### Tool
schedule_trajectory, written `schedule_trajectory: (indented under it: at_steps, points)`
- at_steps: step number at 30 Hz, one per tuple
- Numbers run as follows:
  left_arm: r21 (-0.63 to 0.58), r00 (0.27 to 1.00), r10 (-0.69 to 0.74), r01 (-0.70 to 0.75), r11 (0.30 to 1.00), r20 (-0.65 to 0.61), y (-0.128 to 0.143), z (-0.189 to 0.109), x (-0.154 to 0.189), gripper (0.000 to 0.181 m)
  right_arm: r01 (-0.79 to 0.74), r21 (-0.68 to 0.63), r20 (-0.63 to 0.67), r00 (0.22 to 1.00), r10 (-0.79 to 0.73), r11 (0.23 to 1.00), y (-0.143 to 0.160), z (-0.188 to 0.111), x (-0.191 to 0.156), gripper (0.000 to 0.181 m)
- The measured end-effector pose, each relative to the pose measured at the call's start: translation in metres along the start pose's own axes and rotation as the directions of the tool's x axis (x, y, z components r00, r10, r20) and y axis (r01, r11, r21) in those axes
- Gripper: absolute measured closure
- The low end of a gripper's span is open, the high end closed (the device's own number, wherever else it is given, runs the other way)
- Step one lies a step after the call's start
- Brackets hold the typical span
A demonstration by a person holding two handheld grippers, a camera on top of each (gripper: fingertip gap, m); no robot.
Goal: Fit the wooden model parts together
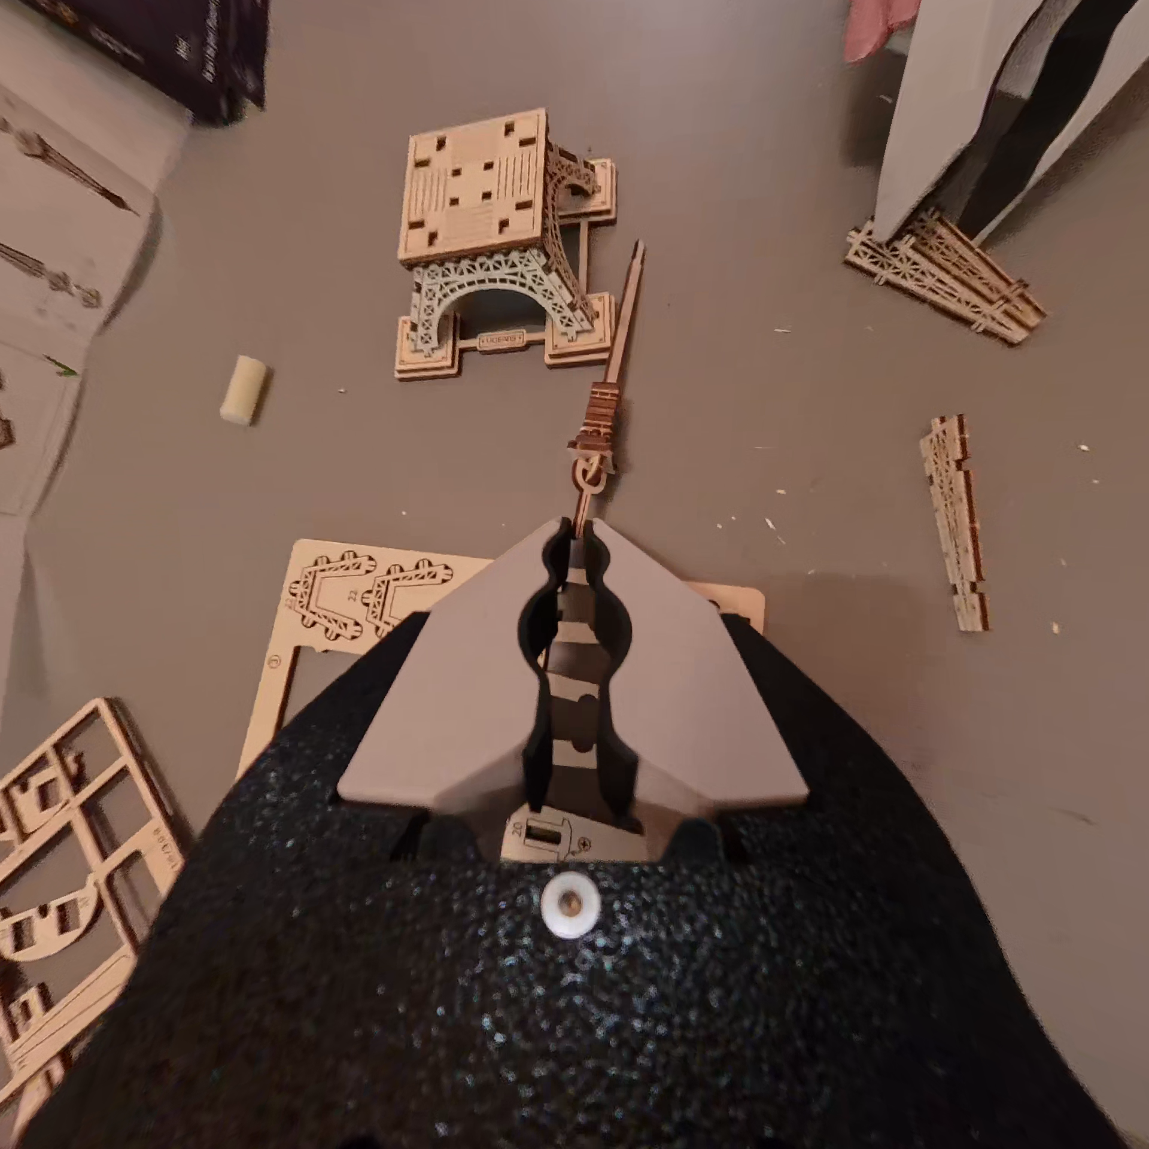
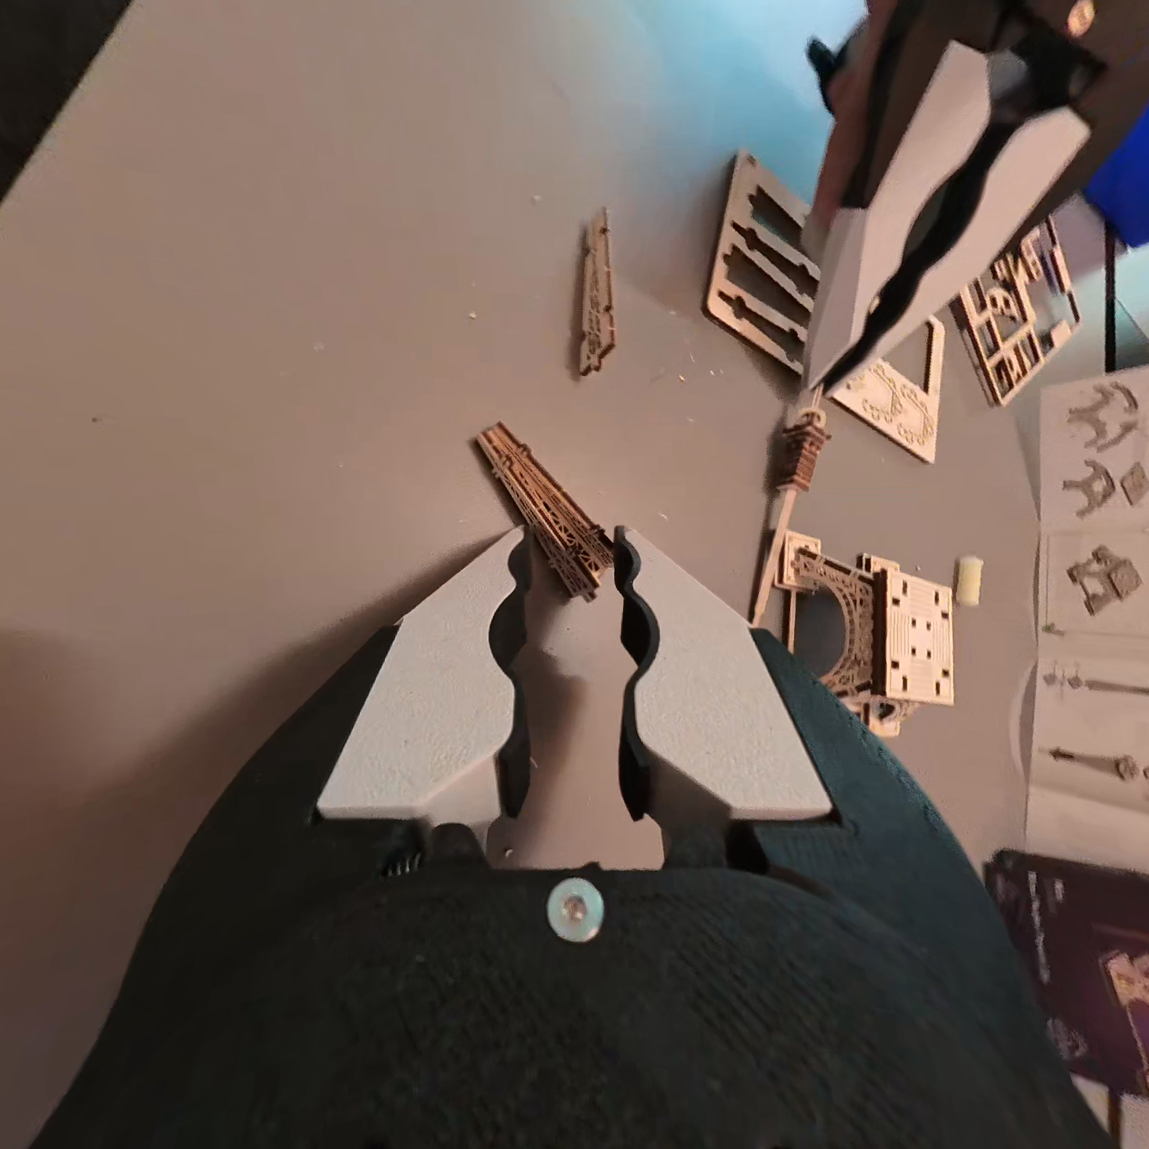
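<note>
My left gripper [image 1: 581, 527] is shut on the thin end of a wooden spire [image 1: 612, 379], which points away toward the tower base. In the right wrist view the left gripper [image 2: 816, 384] holds the spire [image 2: 799, 457] with its far tip down beside the base. The wooden tower base [image 1: 497, 249] with arches and a square top deck stands on the grey table, and also shows in the right wrist view [image 2: 889, 628]. My right gripper [image 2: 572, 538] is open, its tips either side of the near end of a stack of lattice side panels [image 2: 544, 503]; the stack also shows in the left wrist view [image 1: 945, 286].
One loose lattice panel [image 1: 954, 522] [image 2: 597, 292] lies on the table. Punched-out wooden sheets [image 1: 348, 597] [image 1: 62, 839] [image 2: 765, 267] lie near me. A small pale cylinder [image 1: 244, 390], an instruction sheet [image 2: 1094, 559] and a dark box [image 1: 186, 50] are at the edges. Across from one pair of fingers to the other is roughly 15 centimeters. My left gripper is the nearer one to the small pale cylinder [image 1: 244, 390]: about 15 centimeters, against 25 centimeters. The right camera catches it too, in the right wrist view [image 2: 970, 578].
</note>
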State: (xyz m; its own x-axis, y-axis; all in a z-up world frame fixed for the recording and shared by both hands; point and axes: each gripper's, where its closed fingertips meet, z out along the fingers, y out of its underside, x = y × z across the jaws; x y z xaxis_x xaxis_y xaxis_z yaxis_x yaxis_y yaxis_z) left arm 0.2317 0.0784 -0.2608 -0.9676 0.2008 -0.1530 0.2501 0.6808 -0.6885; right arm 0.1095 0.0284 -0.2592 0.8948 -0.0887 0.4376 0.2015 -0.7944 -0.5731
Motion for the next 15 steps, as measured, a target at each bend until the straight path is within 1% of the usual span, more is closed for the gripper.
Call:
schedule_trajectory:
  at_steps: [2, 5, 8, 11, 13, 15]
  points:
    - [0.000, 0.999, 0.034, -0.034, 0.999, 0.039, -0.001, -0.002, 0.002, 0.180, -0.067, -0.007, -0.023, 0.998, 0.067, 0.998, 0.001, -0.001, 0.002, 0.159]
    - [0.007, 0.983, 0.105, -0.107, 0.994, 0.148, -0.005, -0.011, 0.002, 0.180, -0.139, -0.017, -0.042, 0.990, 0.138, 0.990, 0.002, -0.002, 0.003, 0.159]
    - [-0.023, 0.945, 0.165, -0.166, 0.986, 0.281, -0.010, -0.030, 0.006, 0.181, -0.197, -0.034, -0.072, 0.978, 0.194, 0.980, 0.006, -0.003, 0.007, 0.160]
    - [-0.002, 0.902, 0.191, -0.207, 0.978, 0.387, -0.024, -0.057, 0.026, 0.181, -0.225, -0.056, -0.125, 0.968, 0.217, 0.973, 0.015, -0.005, 0.015, 0.160]
    - [0.004, 0.892, 0.195, -0.215, 0.977, 0.409, -0.028, -0.070, 0.047, 0.181, -0.234, -0.037, -0.121, 0.966, 0.228, 0.972, 0.015, -0.005, 0.015, 0.160]
    - [-0.015, 0.893, 0.220, -0.233, 0.972, 0.393, -0.027, -0.075, 0.073, 0.181, -0.236, -0.018, -0.114, 0.966, 0.232, 0.972, 0.015, -0.005, 0.015, 0.159]
